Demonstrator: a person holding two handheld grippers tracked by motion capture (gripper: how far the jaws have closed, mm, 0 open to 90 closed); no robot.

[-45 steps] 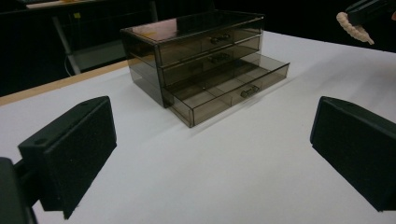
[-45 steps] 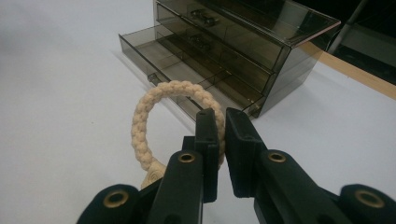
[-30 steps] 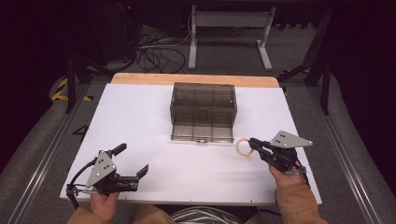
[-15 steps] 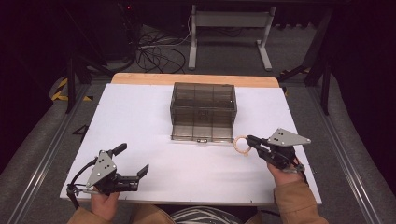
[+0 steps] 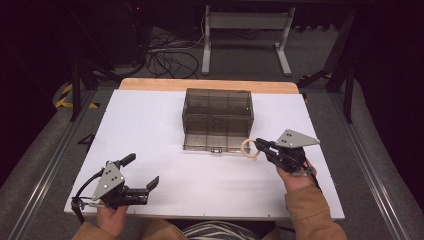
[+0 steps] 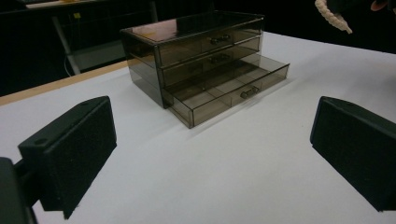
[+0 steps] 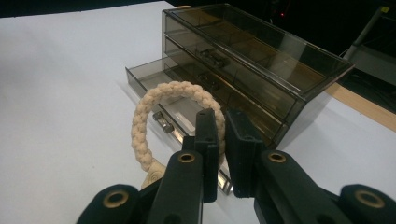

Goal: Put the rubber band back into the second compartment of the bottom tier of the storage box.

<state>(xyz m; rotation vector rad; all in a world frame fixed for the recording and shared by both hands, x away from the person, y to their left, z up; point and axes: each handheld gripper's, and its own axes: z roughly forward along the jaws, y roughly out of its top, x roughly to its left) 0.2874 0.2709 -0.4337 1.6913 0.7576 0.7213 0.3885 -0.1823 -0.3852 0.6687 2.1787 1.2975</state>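
Note:
A smoky clear three-drawer box [image 5: 217, 112] stands at the middle back of the white table [image 5: 150, 130]. Its bottom drawer [image 5: 210, 143] is pulled out, showing bare compartments. My right gripper [image 5: 261, 146] hovers just right of that drawer's front corner, shut on a cream braided ring [image 5: 248, 149]. In the right gripper view the ring [image 7: 156, 105] stands upright between the jaws of the right gripper [image 7: 223, 128], with the open drawer [image 7: 154, 77] right behind it. My left gripper [image 5: 142, 175] rests open near the front left edge. In the left gripper view the left gripper [image 6: 210, 154] faces the box [image 6: 201, 51] with nothing between its jaws.
A wooden strip [image 5: 210, 85] runs along the table's far edge. Beyond it are floor cables [image 5: 170, 55] and a metal stand [image 5: 245, 30]. White tabletop stretches between the left gripper and the box.
My right gripper has carried the ring a little left and away from me, closer to the open bottom drawer. The left gripper has stayed put.

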